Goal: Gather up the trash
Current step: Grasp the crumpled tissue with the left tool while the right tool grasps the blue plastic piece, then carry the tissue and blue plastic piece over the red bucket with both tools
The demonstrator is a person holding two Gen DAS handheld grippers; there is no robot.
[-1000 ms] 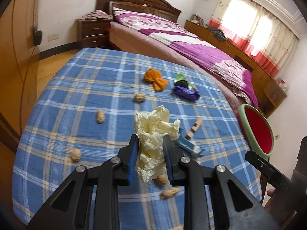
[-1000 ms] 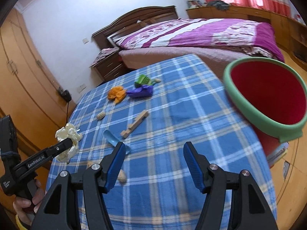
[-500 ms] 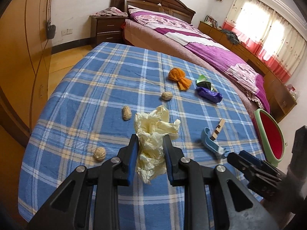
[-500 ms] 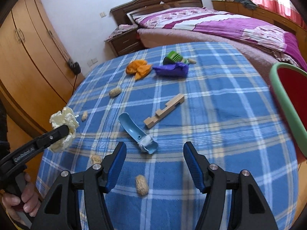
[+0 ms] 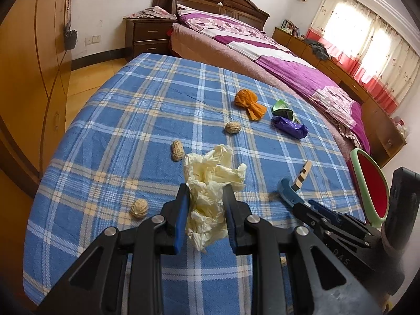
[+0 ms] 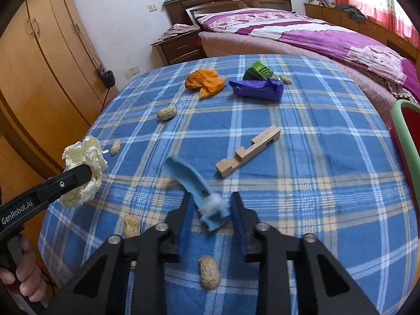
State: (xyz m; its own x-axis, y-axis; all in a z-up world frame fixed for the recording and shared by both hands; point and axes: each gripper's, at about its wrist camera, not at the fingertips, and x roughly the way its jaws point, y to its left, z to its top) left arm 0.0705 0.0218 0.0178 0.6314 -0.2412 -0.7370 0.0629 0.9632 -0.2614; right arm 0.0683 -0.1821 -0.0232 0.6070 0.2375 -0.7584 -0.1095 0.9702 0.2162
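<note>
Nearby, red-lined bin (image 5: 372, 183), contents unseen

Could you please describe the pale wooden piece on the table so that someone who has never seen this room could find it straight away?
Start at the blue plaid tablecloth beside the bed. Near its middle, just beyond the light blue plastic scoop that lies between the right gripper fingers, lies the wooden block. It is the only hard, straight-edged, notched thing there; its neighbours are crumpled wrappers and peanuts.
</note>
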